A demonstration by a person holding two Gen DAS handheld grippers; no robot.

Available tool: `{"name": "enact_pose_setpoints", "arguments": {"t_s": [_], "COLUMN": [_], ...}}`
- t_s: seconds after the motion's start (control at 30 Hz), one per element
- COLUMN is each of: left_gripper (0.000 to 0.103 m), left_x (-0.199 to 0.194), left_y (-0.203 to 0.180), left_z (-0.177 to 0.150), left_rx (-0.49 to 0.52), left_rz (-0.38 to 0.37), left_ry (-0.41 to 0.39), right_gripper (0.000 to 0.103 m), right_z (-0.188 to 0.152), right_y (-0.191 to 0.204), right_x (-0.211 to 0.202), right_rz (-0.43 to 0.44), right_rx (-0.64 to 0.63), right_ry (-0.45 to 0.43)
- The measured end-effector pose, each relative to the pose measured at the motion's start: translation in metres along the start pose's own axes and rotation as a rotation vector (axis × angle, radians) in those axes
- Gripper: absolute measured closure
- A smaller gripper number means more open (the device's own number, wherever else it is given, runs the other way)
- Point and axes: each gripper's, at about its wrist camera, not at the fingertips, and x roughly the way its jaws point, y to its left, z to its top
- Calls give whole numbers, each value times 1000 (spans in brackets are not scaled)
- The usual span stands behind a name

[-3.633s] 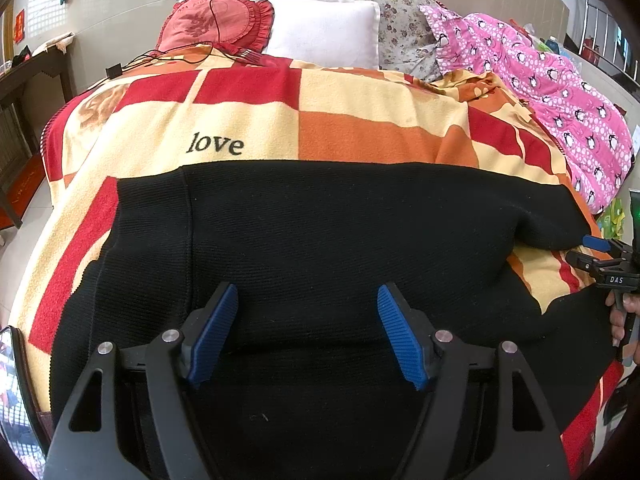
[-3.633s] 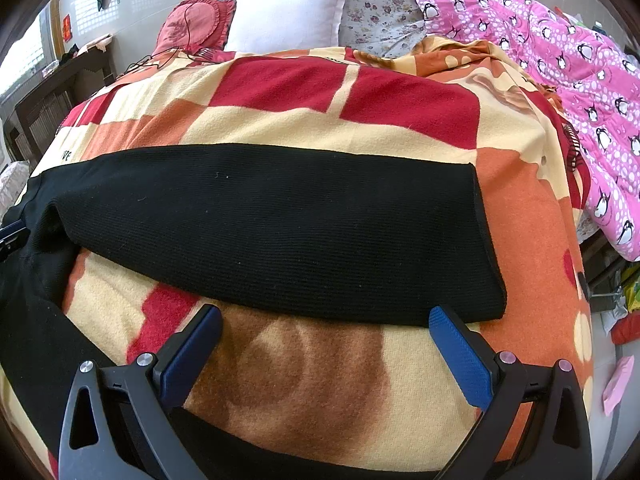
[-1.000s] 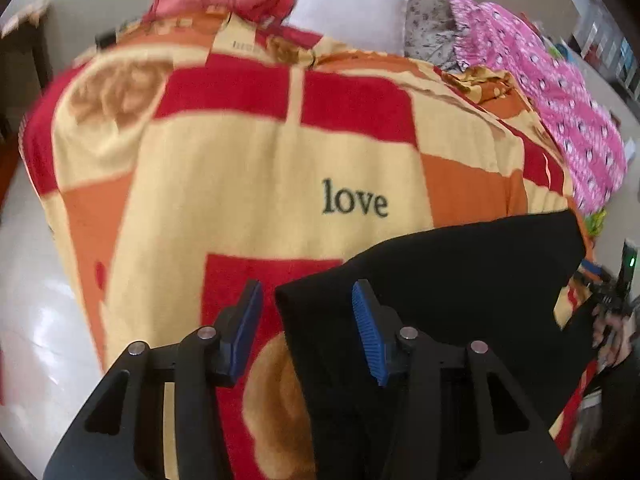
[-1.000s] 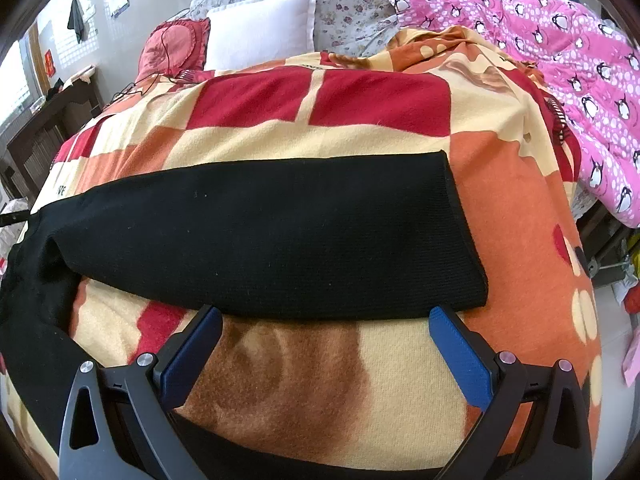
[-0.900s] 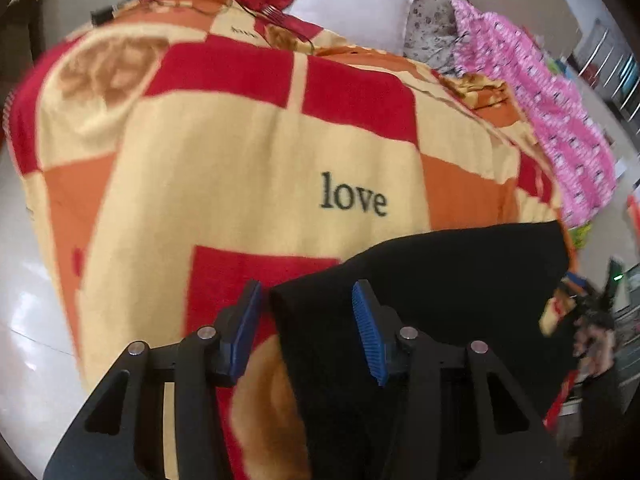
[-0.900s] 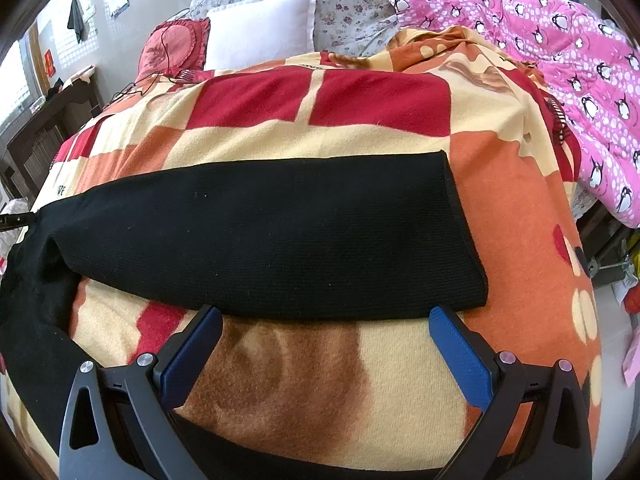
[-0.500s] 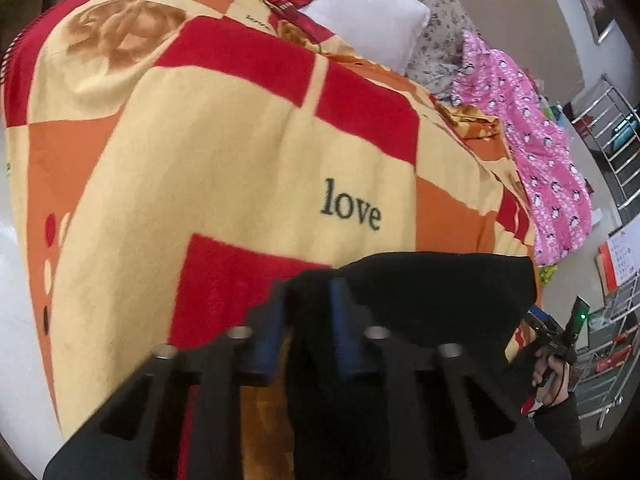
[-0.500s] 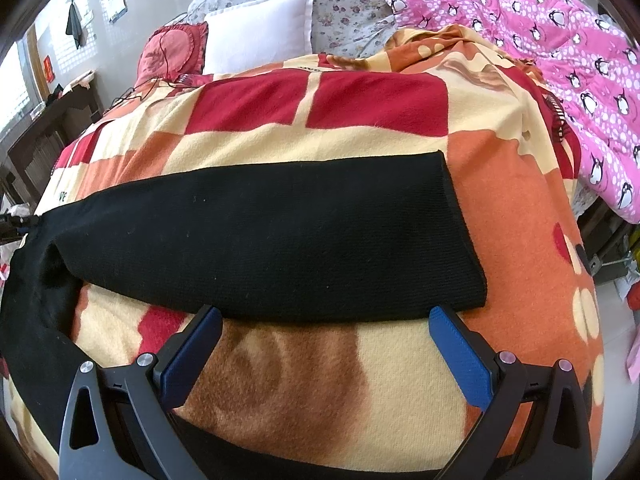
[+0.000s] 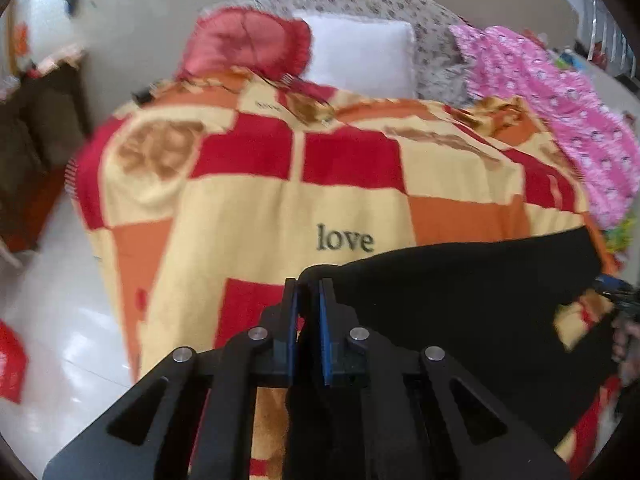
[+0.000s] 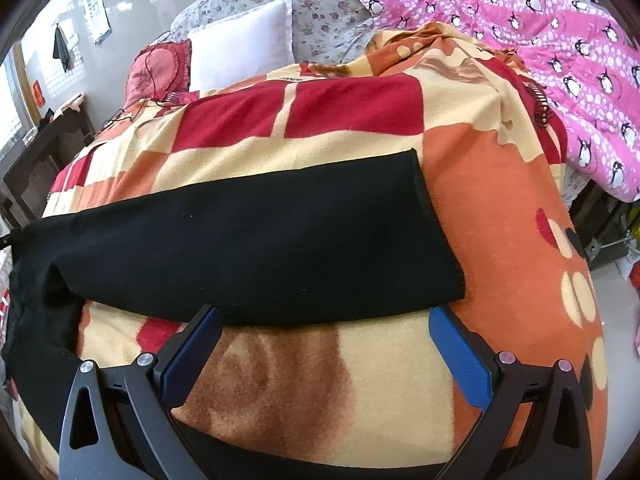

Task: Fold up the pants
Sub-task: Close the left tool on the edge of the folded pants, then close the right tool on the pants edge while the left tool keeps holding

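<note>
Our left claw is clamped on a corner of the black pants, lifting that edge off the checked blanket on the bed. Our right claw hovers wide open, holding nothing, just below one flat pant leg's lower edge. Bare blanket lies beyond the leg's cuff, toward the pink quilt.

The pants are matt black knit cloth on a fuzzy fleece blanket (soft nap). Beside the bed, the pale floor looks glossy, and 2 blue pads look ribbed.
</note>
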Motion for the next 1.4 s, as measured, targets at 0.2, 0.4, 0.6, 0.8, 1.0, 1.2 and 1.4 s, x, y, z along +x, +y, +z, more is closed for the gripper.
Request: {"name": "enact_pose_setpoints", "arguments": {"t_s": [0.2, 0.4, 0.6, 0.8, 1.0, 1.2, 1.4], "left_gripper": [96, 96, 96, 96, 96, 96, 96], "left_x": [-4, -1, -3, -5, -6, -2, 0], "left_y": [-29, -26, -25, -23, -17, -15, -14], "left_z": [-15, -17, -21, -22, -21, -21, -21], "left_rx": [-13, -43, -60, -72, -87, -110, -101], "left_rz": [159, 197, 186, 173, 149, 131, 126], "left_ry": [-70, -74, -67, -68, -66, -57, -52], "right_gripper": [1, 1, 1, 1, 5, 29, 45], "right_z": [-1, -1, -2, -2, 16, 71, 94], "right_y": [-3, -4, -5, -7, -17, -57, -69], "right_x": [-2, -3, -4, -6, -22, -37, -2], "right_rz": [-15, -16, -21, -45, -83, 63, 112], "right_rx": [15, 23, 25, 40, 61, 205, 227], "right_ry": [-10, -14, -20, -33, -48, 5, 103]}}
